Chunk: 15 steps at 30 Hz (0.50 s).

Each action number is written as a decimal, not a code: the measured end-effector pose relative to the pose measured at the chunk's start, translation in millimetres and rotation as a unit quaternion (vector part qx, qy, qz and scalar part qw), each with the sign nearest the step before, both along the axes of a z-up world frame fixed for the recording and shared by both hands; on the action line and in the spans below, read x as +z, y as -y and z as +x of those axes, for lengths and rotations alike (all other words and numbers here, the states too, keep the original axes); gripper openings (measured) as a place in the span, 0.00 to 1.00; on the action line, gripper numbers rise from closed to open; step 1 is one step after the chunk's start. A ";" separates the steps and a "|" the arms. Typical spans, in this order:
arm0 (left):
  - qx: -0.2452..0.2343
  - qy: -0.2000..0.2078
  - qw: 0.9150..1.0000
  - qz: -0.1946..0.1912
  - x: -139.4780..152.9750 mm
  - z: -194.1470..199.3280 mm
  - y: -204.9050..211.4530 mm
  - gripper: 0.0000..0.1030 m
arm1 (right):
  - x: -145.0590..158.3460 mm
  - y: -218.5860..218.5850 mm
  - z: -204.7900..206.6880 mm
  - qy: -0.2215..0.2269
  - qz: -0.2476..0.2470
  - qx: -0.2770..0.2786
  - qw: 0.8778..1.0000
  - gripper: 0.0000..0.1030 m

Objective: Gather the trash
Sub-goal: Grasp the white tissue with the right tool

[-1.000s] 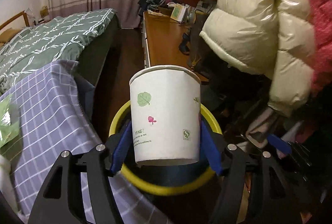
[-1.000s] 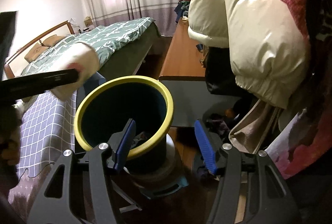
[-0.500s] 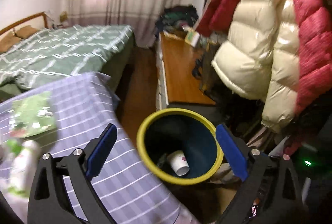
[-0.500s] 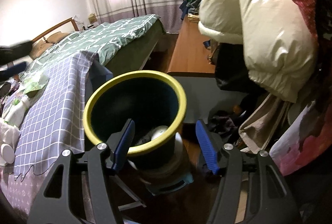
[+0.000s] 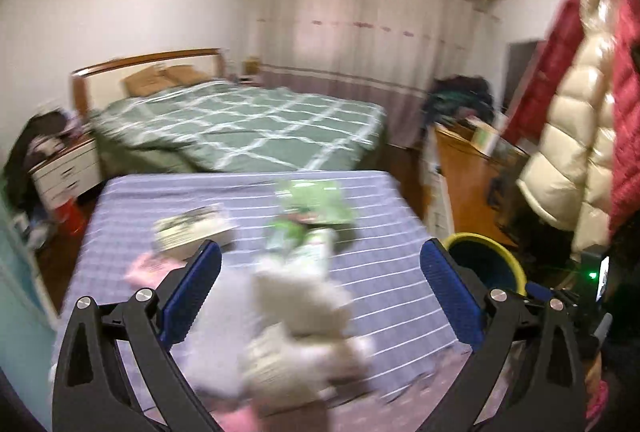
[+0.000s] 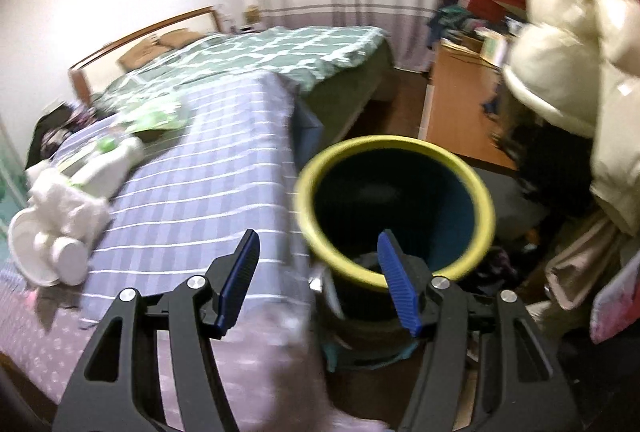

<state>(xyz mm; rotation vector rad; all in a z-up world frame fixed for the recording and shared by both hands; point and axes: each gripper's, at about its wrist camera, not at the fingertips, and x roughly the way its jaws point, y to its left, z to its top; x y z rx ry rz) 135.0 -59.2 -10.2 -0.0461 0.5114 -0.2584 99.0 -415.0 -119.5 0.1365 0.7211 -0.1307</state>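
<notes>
My left gripper [image 5: 320, 244] hovers over the purple checked table [image 5: 380, 272]; its jaws are opening wide and grip nothing. Beneath it lie blurred crumpled white tissues [image 5: 304, 296], a green packet [image 5: 316, 200], a flat box [image 5: 192, 228] and a pink scrap [image 5: 148, 266]. The yellow-rimmed blue bin [image 5: 476, 236] stands off the table's right edge. My right gripper [image 6: 318, 234] is open and empty above the table corner, with the bin [image 6: 394, 141] just right of it. Tissues [image 6: 68, 204], white disposable dishes [image 6: 44, 252] and the green packet [image 6: 156, 116] lie far left.
A bed with a green quilt [image 5: 248, 128] sits behind the table. A wooden desk [image 5: 464, 184] runs along the right wall, with puffy cream and red coats [image 5: 572, 136] hanging beside the bin. A white nightstand [image 5: 66, 172] stands at the left.
The left gripper opened and the paper cup fell into the bin. It then swung left and up over the table. The right gripper shifted left, so the bin now sits to its right.
</notes>
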 end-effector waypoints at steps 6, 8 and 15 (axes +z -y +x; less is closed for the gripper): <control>0.093 -0.003 0.996 -0.015 -12.1 -31.2 -92.3 0.95 | 14.1 -63.6 13.6 0.009 0.008 0.079 0.997 0.57; 0.114 -0.004 0.993 -0.017 -17.4 -38.2 -114.4 0.95 | 19.3 -86.6 16.6 0.015 0.010 0.109 0.994 0.57; 0.141 -0.013 0.990 -0.028 -35.0 -49.2 -152.1 0.95 | 27.5 -161.3 38.0 0.018 0.004 0.187 0.982 0.57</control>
